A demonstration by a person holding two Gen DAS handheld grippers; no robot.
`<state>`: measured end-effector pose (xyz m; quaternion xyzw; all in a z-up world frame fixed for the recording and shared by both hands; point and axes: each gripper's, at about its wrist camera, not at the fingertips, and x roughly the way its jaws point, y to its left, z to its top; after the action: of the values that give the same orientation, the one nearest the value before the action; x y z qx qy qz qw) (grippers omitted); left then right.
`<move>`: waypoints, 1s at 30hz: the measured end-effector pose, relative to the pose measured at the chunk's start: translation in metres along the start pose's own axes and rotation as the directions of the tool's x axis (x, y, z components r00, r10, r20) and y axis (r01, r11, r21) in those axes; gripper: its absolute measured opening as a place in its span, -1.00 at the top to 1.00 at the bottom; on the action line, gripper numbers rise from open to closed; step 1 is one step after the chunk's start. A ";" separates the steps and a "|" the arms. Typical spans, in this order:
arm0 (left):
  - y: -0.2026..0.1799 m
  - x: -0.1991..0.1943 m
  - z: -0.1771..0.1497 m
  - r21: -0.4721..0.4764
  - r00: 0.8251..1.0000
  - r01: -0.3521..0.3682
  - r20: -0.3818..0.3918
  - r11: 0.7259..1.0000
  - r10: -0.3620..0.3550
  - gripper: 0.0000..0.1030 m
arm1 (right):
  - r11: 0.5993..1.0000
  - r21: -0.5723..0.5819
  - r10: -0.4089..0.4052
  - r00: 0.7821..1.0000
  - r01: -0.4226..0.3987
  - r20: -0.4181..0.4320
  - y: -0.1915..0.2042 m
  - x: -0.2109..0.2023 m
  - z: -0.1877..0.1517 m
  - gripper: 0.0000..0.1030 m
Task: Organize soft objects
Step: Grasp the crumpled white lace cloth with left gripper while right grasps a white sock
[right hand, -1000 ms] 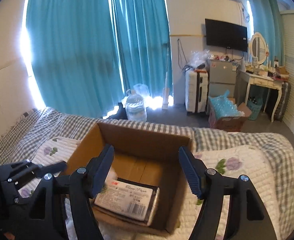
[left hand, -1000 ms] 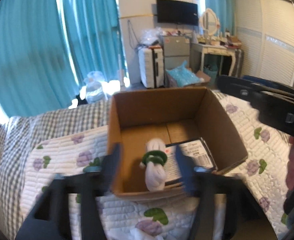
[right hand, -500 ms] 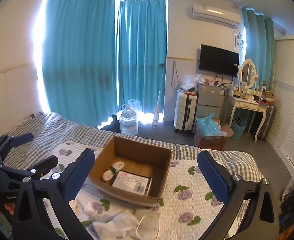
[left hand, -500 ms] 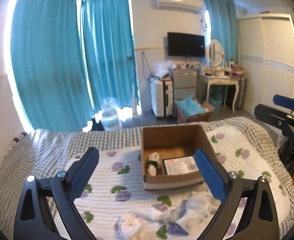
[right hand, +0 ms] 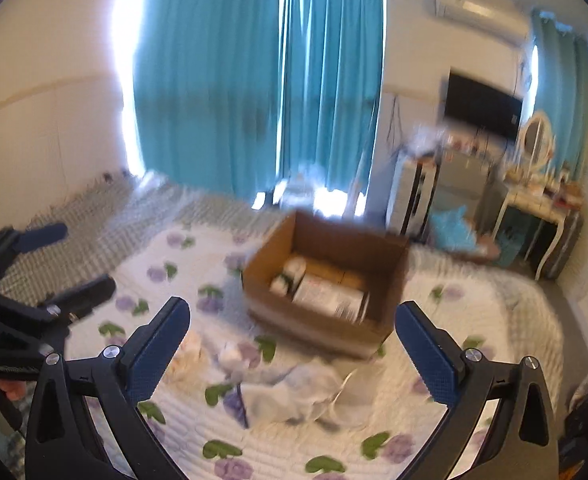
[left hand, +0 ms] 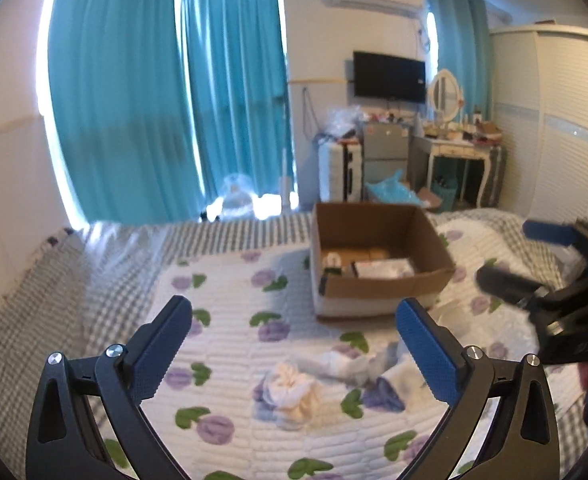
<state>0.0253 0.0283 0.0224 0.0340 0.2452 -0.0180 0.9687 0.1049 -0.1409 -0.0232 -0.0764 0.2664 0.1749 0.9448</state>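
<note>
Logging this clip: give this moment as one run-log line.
left claw: open, empty | right claw: open, empty | socks: loose on bed | box: holds sock roll, packet

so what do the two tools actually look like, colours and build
Both match: the left tool and right tool have black angular plastic frames with triangular cut-outs, silver screw heads at the joints, and flat blue textured pads on the inner finger faces. Seen from the side, the right tool's body carries pale lettering, too blurred to read. No cables or sleeves show.
</note>
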 end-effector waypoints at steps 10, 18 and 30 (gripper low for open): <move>0.010 0.088 -0.069 -0.039 0.987 -0.006 -0.158 0.999 -0.001 -1.00 | 1.000 -0.027 -0.018 0.990 0.014 -0.137 0.002 0.103 -0.058 -1.00; 0.011 0.117 -0.104 -0.047 0.964 -0.001 -0.266 0.999 -0.011 -0.98 | 0.999 0.018 0.043 0.978 -0.041 -0.204 -0.001 0.139 -0.099 -1.00; 0.012 0.145 -0.123 -0.088 0.919 0.051 -0.385 0.995 -0.081 -0.03 | 0.999 0.013 0.051 0.962 -0.049 -0.269 0.002 0.155 -0.120 -1.00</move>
<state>0.0950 0.0464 -0.1541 -0.0082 0.4337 -0.0341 0.9004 0.1699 -0.1226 -0.2072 -0.0897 0.3948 0.1857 0.8953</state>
